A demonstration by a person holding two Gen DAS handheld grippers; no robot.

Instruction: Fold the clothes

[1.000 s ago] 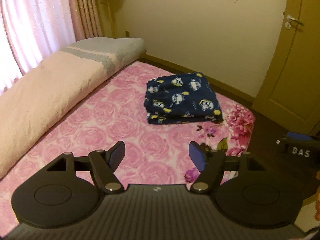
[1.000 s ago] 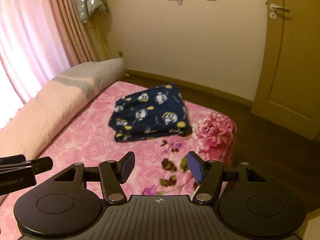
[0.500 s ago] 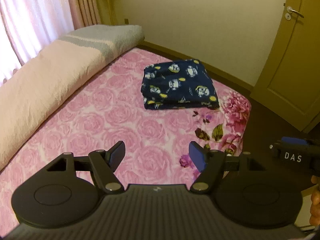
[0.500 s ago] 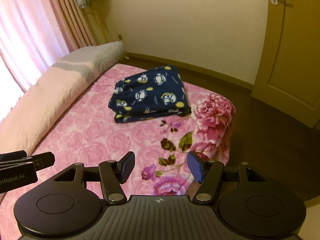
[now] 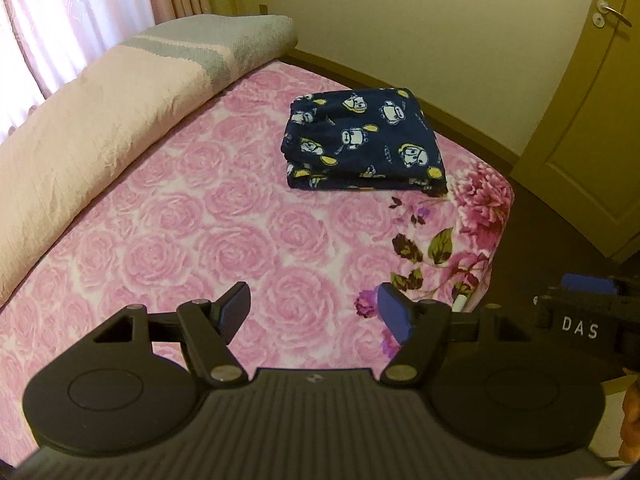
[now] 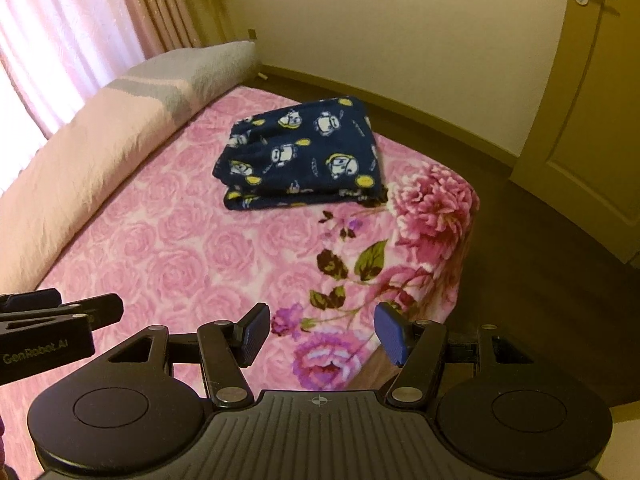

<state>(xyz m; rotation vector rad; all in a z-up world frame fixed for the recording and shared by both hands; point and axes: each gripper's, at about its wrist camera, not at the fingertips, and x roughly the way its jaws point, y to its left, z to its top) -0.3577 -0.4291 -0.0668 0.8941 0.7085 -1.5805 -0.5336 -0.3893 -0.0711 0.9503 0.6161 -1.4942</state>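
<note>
**Folded garment on the bed, both claws empty**

Upper centre of both views, a navy garment (image 5: 364,144) (image 6: 304,156) with cartoon print lies folded on the pink bedspread (image 5: 224,240), near its far corner. Left gripper (image 5: 314,312) and right gripper (image 6: 322,332) hover over the near bedspread, well apart from it, jaws parted, holding nothing.
</note>
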